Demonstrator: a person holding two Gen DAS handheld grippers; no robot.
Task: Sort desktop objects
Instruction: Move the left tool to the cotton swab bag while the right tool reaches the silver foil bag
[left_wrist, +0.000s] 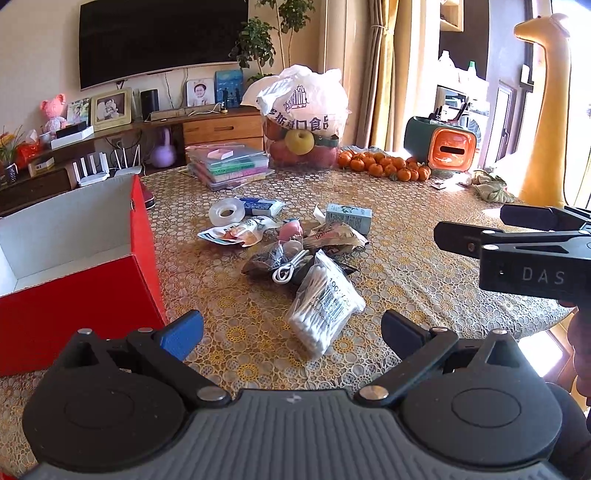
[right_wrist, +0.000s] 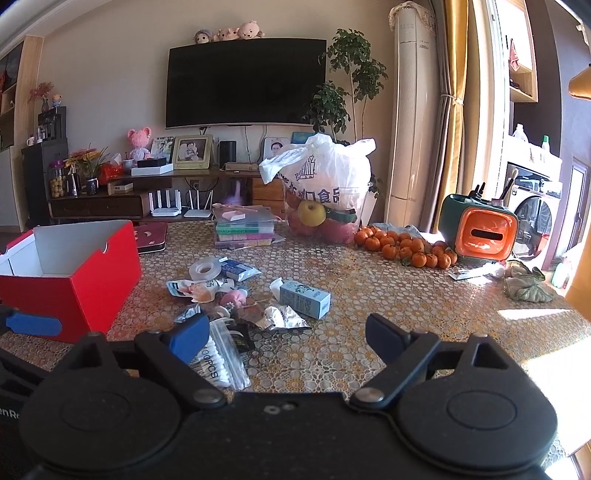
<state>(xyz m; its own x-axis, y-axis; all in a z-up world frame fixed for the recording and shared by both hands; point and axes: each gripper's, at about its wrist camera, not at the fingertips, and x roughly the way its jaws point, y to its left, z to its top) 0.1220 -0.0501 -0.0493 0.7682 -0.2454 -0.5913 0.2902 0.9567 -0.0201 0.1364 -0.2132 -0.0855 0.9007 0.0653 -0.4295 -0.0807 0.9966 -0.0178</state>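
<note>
Left wrist view: the left gripper (left_wrist: 291, 332) is held wide apart above the table (left_wrist: 424, 258), which is covered by a yellow lace-pattern cloth. Nothing is held between its 2 fingers. A clear plastic bag of white cotton swabs (left_wrist: 325, 299) is seen lying on the cloth just ahead of the gap. Behind the bag, a small pile is seen: a white coiled cable (left_wrist: 290, 267), a pink round toy (left_wrist: 290, 230), a crumpled silver wrapper (left_wrist: 334, 236) and a flat white snack pouch (left_wrist: 232, 232). A clear roll of tape (left_wrist: 227, 212) is placed at the far left of the pile, with a blue pack of tissues (left_wrist: 262, 206) just beside it. A small light-blue carton (left_wrist: 349, 216) is laid on its side at the far right of the pile. An open red cardboard box (left_wrist: 85, 291) with a white inside is placed to the left, near the pile but apart from it. The right gripper (left_wrist: 461, 236) is seen at the right edge, above the table.

Right wrist view: the right gripper is also held wide apart, and nothing is held in it. The swab bag is partly hidden behind its left finger (right_wrist: 190, 338). Far back, a heap of small oranges (right_wrist: 406, 247) and a white bag of fruit (right_wrist: 325, 184) are seen.
</note>
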